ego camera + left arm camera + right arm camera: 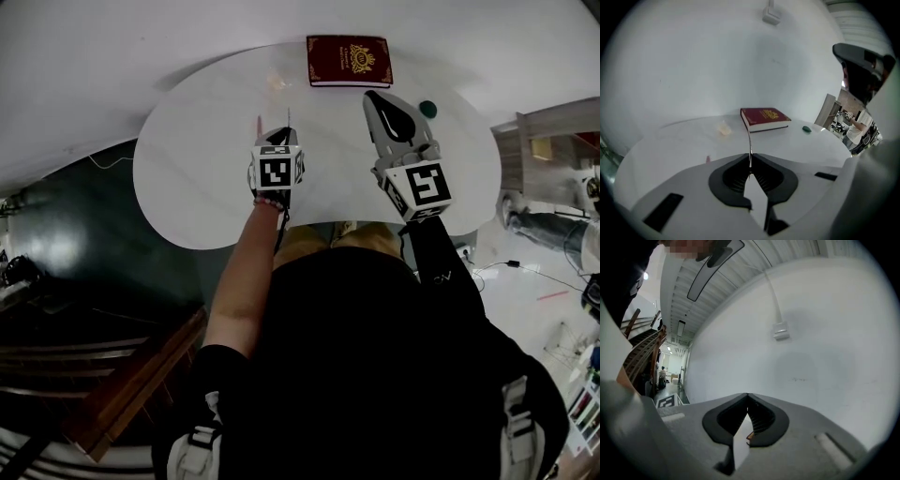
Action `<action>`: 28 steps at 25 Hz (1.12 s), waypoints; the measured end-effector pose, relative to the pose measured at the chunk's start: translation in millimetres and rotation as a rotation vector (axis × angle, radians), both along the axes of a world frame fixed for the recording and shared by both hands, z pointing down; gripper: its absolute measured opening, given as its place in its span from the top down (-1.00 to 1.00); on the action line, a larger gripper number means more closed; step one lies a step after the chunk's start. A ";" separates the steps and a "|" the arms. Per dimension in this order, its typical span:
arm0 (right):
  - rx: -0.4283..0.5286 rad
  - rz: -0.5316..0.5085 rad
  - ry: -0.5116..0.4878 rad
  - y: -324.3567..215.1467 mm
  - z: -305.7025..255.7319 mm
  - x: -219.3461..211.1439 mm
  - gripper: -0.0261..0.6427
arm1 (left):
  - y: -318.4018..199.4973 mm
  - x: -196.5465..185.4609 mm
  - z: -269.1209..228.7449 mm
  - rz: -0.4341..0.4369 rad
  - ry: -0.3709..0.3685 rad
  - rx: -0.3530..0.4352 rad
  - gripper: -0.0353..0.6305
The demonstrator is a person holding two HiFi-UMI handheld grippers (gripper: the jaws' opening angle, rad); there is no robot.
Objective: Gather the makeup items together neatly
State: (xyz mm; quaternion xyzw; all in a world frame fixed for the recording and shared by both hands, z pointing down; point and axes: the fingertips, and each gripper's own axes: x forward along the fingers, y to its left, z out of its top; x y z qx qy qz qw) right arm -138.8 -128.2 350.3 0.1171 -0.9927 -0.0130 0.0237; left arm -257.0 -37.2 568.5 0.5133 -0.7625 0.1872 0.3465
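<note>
My left gripper (pixel 282 137) (pixel 750 158) hangs over the middle of the white table (pixel 197 178), shut on a thin dark stick (pixel 749 140) that pokes out beyond the jaw tips (pixel 288 118). A short pinkish stick (pixel 260 127) (pixel 708 159) lies on the table just left of that gripper. Farther back lie a small pale crumpled item (pixel 724 129) (pixel 277 82) and a small green item (pixel 806 128) (pixel 427 108). My right gripper (pixel 372 97) (pixel 747 395) is held level above the table's right part, facing the white wall, its jaws shut with nothing between the tips.
A dark red book (pixel 349 60) (pixel 765 119) with gold print lies at the table's far edge. The table's curved front edge is close to the person's body. A wall (pixel 811 333) with a cable box stands behind the table; a room opens to the right (pixel 853 122).
</note>
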 end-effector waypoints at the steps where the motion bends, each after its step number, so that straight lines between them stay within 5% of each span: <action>1: 0.000 0.004 0.002 -1.5 -0.4 -0.6 0.91 | -0.8 -1.4 9.6 -0.006 0.020 -0.025 0.82; 7: -0.004 0.035 0.017 -15.8 0.1 -2.0 0.91 | -6.2 -13.1 49.8 -0.063 0.106 -0.130 0.82; 14: -0.007 0.079 0.038 -35.6 8.7 6.1 0.91 | 6.7 -31.3 77.2 -0.125 0.115 -0.268 0.82; 28: -0.033 0.090 0.051 -45.6 22.1 7.3 0.91 | 3.4 -36.8 85.6 -0.092 0.091 -0.306 0.63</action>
